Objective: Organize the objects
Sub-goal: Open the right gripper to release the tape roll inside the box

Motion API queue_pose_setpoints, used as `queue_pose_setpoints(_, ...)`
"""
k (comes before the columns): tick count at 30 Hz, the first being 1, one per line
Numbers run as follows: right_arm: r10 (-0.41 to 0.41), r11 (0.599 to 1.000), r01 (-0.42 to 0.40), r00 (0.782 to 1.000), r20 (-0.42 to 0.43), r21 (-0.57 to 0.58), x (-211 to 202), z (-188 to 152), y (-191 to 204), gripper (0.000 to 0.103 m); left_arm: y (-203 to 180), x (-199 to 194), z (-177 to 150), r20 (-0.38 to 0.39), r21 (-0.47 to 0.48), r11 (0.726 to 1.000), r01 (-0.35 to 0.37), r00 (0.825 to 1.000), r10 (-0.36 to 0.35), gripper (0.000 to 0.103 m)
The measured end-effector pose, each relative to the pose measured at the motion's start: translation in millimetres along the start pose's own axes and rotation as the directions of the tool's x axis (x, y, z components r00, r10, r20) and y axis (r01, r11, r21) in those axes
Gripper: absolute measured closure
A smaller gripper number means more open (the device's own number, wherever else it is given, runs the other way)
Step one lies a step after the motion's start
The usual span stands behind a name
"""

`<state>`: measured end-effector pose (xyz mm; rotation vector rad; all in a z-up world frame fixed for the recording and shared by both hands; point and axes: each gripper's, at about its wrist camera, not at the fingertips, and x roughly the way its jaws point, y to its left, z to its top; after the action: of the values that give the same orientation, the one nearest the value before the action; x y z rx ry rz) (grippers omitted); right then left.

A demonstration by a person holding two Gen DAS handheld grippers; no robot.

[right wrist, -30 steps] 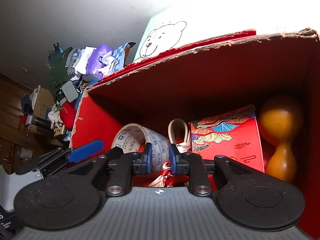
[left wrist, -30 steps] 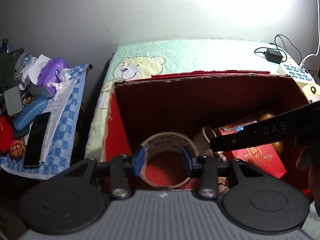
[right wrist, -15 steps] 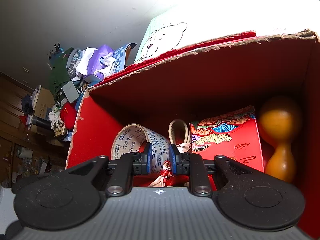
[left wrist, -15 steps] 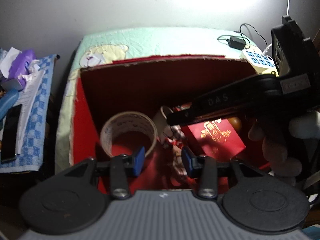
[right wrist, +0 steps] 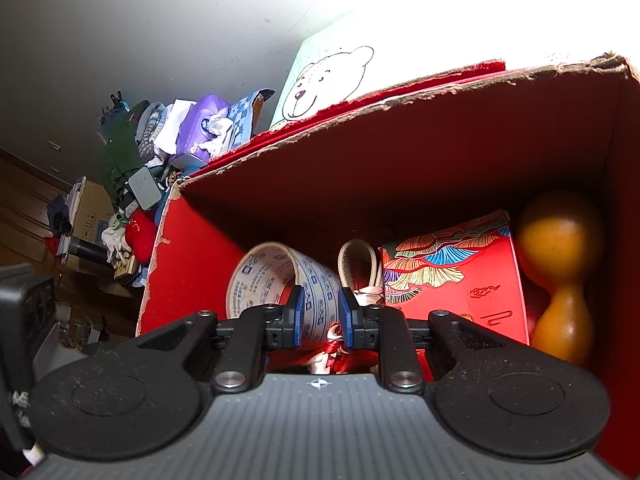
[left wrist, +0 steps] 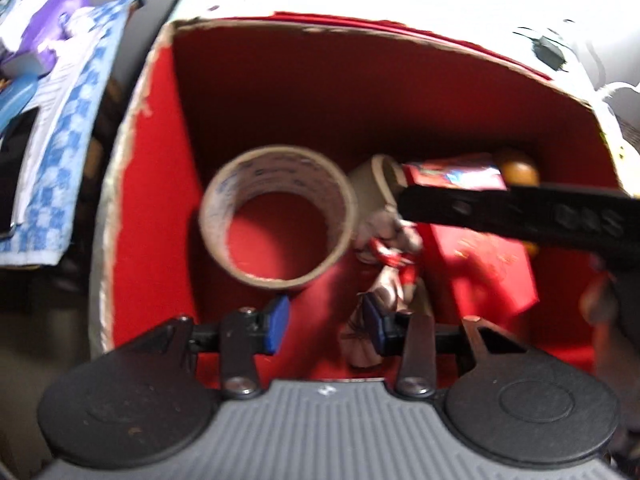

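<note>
A red cardboard box (left wrist: 160, 184) holds a wide tape roll (left wrist: 276, 216), a smaller tape roll (left wrist: 376, 178), a red packet (left wrist: 488, 264), an orange gourd (right wrist: 560, 276) and a red-and-white ribbon ornament (left wrist: 384, 264). My left gripper (left wrist: 324, 324) is open and empty, just above the box's near side, the tape roll lying ahead of it. My right gripper (right wrist: 320, 316) hangs low in the box with its pads a narrow gap apart in front of the tape roll (right wrist: 276, 280); nothing is visibly clamped. Its arm (left wrist: 520, 216) crosses the left wrist view.
A blue checked cloth (left wrist: 68, 120) at the left carries papers, a purple tissue pack (right wrist: 200, 124) and a phone. The box stands on a bear-print cover (right wrist: 320, 76). A charger and cable (left wrist: 548, 48) lie at the back right.
My left gripper has let go of the wide tape roll, which now lies in the box. The gripper has drawn back and tilted down. The right gripper has stayed still.
</note>
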<state>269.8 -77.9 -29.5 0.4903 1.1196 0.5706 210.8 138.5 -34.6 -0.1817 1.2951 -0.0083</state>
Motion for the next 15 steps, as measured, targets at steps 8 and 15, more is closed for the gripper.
queue_pose_setpoints(8, 0.006, 1.0, -0.006, 1.0, 0.0, -0.005, -1.0, 1.5, 0.0, 0.081, -6.7, 4.0, 10.7, 0.022, 0.047, 0.998, -0.039, 0.999, 0.038, 0.059)
queue_pose_setpoints(15, 0.003, 1.0, -0.003, 1.0, -0.002, -0.022, -0.6, 1.9, 1.8, 0.081, -12.3, 2.1, 13.8, 0.075, 0.079, 0.991, -0.104, 0.992, 0.098, 0.058)
